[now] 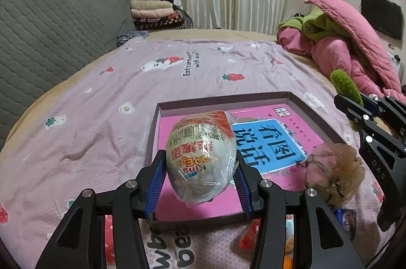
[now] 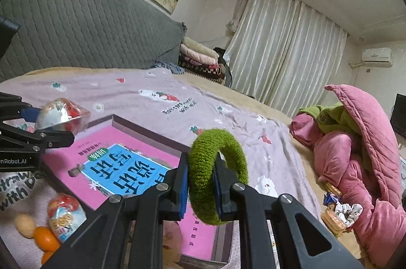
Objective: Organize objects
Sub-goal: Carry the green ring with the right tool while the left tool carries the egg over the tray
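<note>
Both jaws are clamped: left gripper (image 1: 200,182) pinches a wrapped surprise egg (image 1: 201,157) above the near left of the shallow box (image 1: 223,98); right gripper (image 2: 201,182) grips a green knitted ring (image 2: 218,175) over the box's right edge. Judged mid-placement; next, lower each and release. Both point forward, slightly downward.

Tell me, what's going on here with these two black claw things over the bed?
A person is tidying small items with two handheld grippers. The left gripper is clamped on a plastic-wrapped toy egg, held above a shallow box lined with a pink book. The right gripper pinches a fuzzy green hair scrunchie over the same box. Another wrapped egg and some small orange and tan pieces lie on the strawberry-print blanket.
</note>
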### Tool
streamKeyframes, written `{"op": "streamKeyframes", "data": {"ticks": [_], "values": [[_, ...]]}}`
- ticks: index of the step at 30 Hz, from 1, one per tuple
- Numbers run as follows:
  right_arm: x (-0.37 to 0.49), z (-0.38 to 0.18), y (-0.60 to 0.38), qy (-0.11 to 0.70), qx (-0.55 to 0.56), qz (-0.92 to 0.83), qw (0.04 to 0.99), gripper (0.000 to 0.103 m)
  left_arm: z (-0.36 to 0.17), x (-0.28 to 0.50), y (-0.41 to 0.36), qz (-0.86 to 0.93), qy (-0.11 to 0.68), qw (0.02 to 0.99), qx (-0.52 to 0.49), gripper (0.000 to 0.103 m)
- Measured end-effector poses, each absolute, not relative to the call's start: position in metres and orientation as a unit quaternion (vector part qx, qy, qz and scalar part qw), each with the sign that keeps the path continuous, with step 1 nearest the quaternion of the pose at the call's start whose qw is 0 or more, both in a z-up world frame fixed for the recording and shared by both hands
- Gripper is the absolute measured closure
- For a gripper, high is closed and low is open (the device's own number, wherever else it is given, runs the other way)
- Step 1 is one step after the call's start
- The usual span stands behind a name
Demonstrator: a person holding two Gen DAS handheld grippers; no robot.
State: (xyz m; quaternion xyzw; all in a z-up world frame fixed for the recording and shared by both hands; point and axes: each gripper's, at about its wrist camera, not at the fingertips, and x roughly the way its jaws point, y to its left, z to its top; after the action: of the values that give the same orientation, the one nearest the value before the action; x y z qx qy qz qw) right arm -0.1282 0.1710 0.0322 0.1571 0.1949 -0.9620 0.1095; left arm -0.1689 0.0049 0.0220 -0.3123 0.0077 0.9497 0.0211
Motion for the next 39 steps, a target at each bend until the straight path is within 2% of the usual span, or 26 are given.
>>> {"op": "streamKeyframes", "data": {"ticks": [20, 39], "values": [[-0.165, 0.002, 0.181, 0.181, 0.249, -0.945, 0.114, 0.086, -0.004, -0.198, 0.011, 0.937, 0.018, 0.012, -0.349, 0.051], [-0.179, -0.015, 0.192, 0.093, 0.327, -0.925, 0.172, 0.086, -0.014, -0.199, 0.015, 0.931, 0.022, 0.015, -0.364, 0.051]]}}
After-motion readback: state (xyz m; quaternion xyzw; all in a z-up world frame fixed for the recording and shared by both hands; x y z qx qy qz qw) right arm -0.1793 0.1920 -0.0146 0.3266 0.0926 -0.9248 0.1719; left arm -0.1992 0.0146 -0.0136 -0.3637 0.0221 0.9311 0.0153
